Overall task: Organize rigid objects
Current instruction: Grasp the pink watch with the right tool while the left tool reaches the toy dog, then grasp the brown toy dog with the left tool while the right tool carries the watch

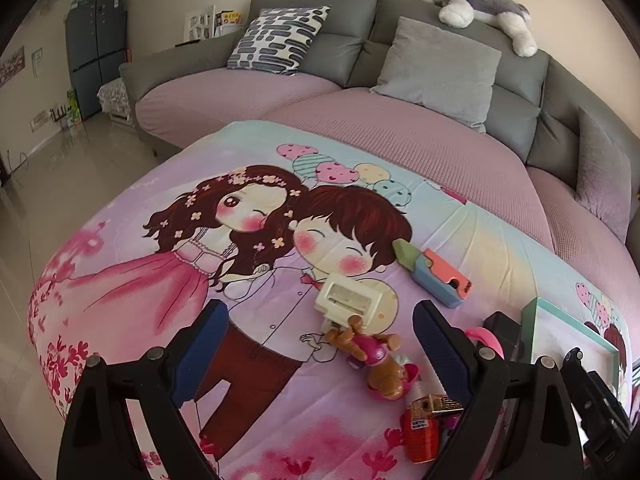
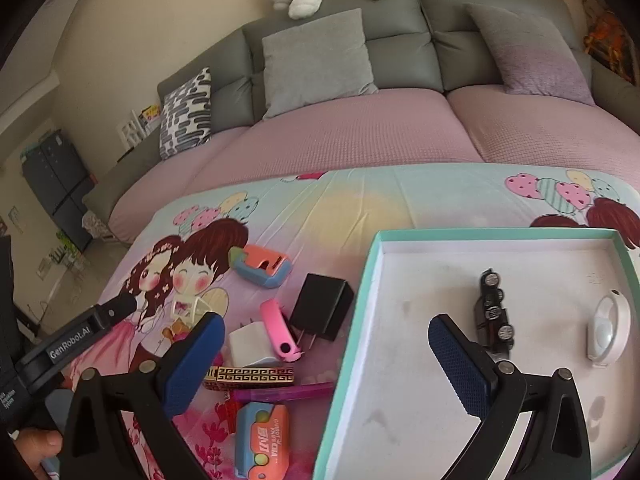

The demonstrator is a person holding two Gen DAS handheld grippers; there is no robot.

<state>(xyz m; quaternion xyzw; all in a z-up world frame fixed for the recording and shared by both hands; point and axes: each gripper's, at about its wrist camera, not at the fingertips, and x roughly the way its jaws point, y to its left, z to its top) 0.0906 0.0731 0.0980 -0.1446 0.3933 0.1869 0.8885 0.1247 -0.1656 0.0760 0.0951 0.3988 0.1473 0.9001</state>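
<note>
A teal-rimmed white box lies on the cartoon-print cloth and holds a dark toy car and a white oval device. Its corner shows in the left wrist view. Left of it lie a black charger, a white charger, a pink tool, a patterned lighter, a purple pen and orange-blue toy knives. My right gripper is open above the box's left rim. My left gripper is open above a cream plastic part and a brown toy dog.
A grey sofa with pink covers, cushions and a plush husky stands behind the table. Tiled floor lies to the left. An orange-blue knife toy and a red lighter lie near the left gripper.
</note>
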